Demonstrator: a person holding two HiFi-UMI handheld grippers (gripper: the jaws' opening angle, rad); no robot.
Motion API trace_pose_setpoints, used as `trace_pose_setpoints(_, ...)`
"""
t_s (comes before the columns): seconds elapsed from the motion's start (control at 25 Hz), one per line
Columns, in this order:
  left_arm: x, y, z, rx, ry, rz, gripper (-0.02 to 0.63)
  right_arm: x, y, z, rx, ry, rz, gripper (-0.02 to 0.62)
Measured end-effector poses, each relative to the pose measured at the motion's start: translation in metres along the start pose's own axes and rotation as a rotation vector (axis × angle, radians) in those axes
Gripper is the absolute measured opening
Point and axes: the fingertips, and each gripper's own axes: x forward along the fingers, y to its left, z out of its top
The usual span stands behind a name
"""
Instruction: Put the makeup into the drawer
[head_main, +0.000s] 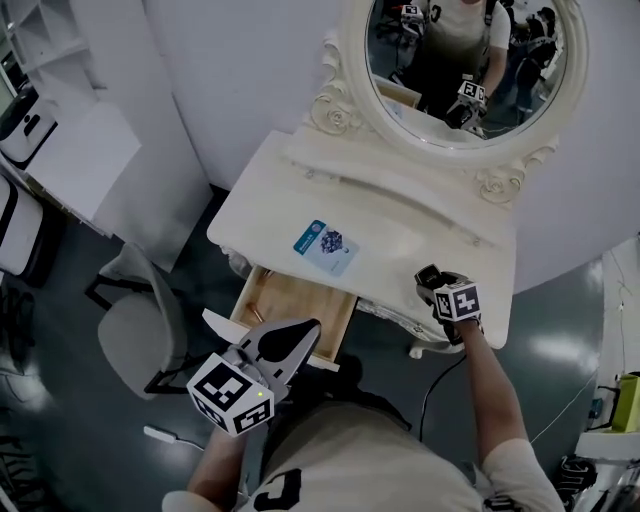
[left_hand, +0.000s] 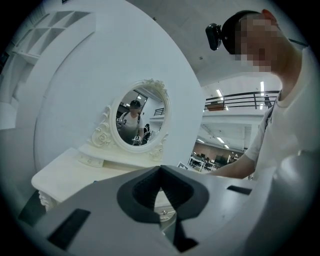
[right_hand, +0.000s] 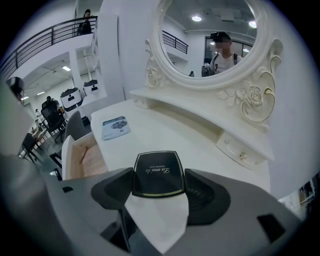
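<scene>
Black compact (right_hand: 158, 171), clamped in right gripper (right_hand: 159, 179)

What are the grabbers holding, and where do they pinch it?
Right gripper pinches the black square makeup compact by its side edges; left gripper holds nothing.

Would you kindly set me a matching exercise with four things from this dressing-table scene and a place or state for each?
Things:
1. black compact
2. blue packet
3. drawer
4. left gripper

Places or states:
A. pulled open
B. jaws together, nothing held
C. between the jaws of the right gripper
D. lying flat on the tabletop, untouched

Pairs: 1-C, 2-D, 3-A, 4-B
</scene>
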Motion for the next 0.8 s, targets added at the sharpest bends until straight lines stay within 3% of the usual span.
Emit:
trace_pose_setpoints(0.24, -0.032, -0.008, -0.008, 0.005, 0.007, -0.051, 0.054, -0.039, 0.039, -0.011, -0.023, -0.042, -0.024, 0.316)
trace_pose_setpoints(0.52, -0.031, -0.018, -0.025, -0.001, 0.053, -0.113, 0.054, -0.080, 0.071, -0.037, -0.028, -0.068, -0.025, 0.316)
trace_pose_setpoints(0.8, -0.021, -0.040, -0.029, 0.033, 0.087, -0.095, 0.054, -0.113, 0.088, -0.035, -0.029, -0.180, 0.021, 0.316)
